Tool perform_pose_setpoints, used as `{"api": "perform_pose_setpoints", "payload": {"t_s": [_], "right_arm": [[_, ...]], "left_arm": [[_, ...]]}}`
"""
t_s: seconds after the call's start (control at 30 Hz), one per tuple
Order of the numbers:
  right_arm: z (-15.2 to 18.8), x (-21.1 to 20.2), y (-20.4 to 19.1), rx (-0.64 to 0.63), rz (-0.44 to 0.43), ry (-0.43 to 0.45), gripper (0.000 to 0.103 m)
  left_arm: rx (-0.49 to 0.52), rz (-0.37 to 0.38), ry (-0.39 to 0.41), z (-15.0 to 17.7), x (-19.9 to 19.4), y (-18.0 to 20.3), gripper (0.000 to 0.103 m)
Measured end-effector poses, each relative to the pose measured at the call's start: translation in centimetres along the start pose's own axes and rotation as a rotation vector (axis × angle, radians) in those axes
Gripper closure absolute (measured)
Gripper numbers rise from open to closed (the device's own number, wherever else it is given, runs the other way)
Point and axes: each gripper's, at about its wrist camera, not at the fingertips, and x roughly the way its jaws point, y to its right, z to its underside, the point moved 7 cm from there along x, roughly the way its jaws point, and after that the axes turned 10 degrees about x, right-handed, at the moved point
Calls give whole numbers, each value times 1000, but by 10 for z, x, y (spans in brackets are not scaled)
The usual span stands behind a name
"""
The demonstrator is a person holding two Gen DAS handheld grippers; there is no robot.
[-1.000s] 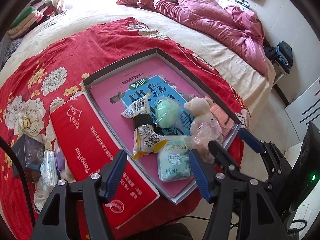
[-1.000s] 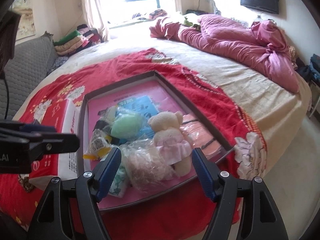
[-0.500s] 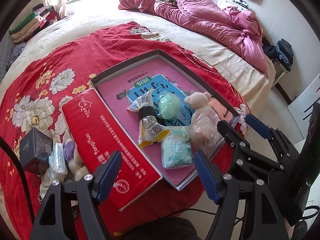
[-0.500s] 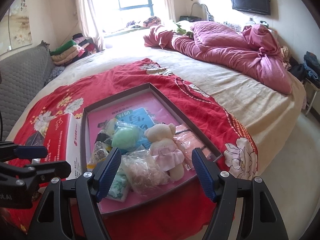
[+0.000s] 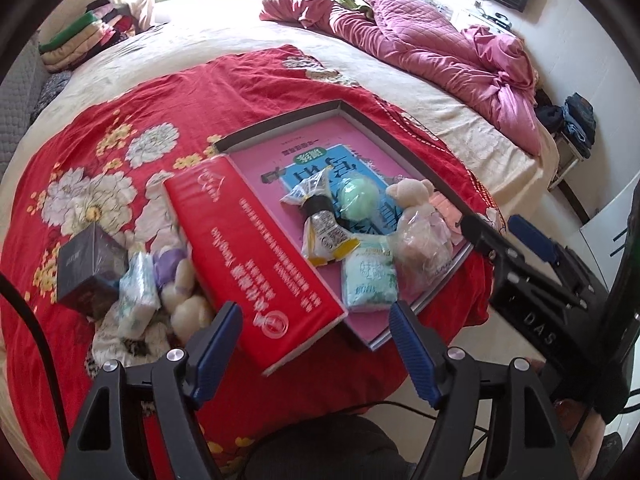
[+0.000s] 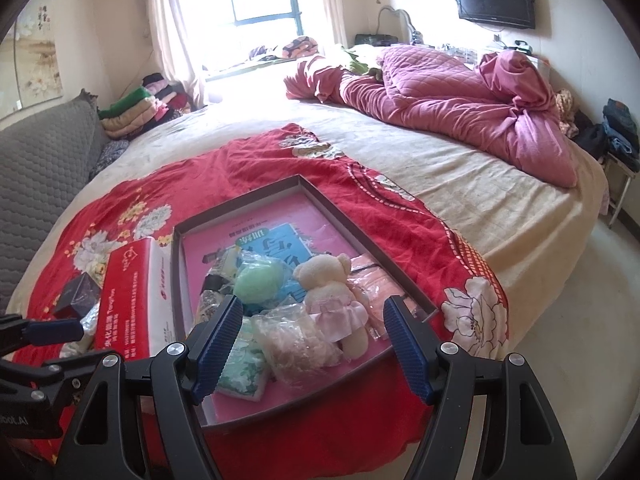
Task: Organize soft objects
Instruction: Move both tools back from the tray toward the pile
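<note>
Both handheld grippers hang empty, angled downward: the left gripper (image 5: 316,344) fills the lower frame of its own view with blue-padded fingers (image 5: 218,346) spread wide, while the right gripper (image 6: 312,344) holds its fingers (image 6: 406,348) equally apart, nothing between them.

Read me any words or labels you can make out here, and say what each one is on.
"DAS": on the black body of the right tool.
Red box: white print, too blurred.
Pink sheet in the tray: upside-down print, unreadable.
Snack packets: too small.
</note>
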Motion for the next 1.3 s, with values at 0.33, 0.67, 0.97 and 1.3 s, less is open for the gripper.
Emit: {"api": "perform_pose_setpoints", "payload": {"t_s": [0.33, 0.67, 0.97, 1.3], "right_arm": [[-6, -22, -26, -60, -34, 25, 29], [-9, -48, -54, -124, -55, 56, 29], [-3, -60, -81, -178, -74, 45, 29], [8, -74, -121, -244, -116, 30, 29]], "left_arm": [[-23, -33, 8, 18, -16, -13, 28], [-47, -52, 38, 29, -36, -29, 28], [-88, -84, 54, 47, -56, -51, 28], [-157, -105, 79, 70, -75, -89, 28]]}}
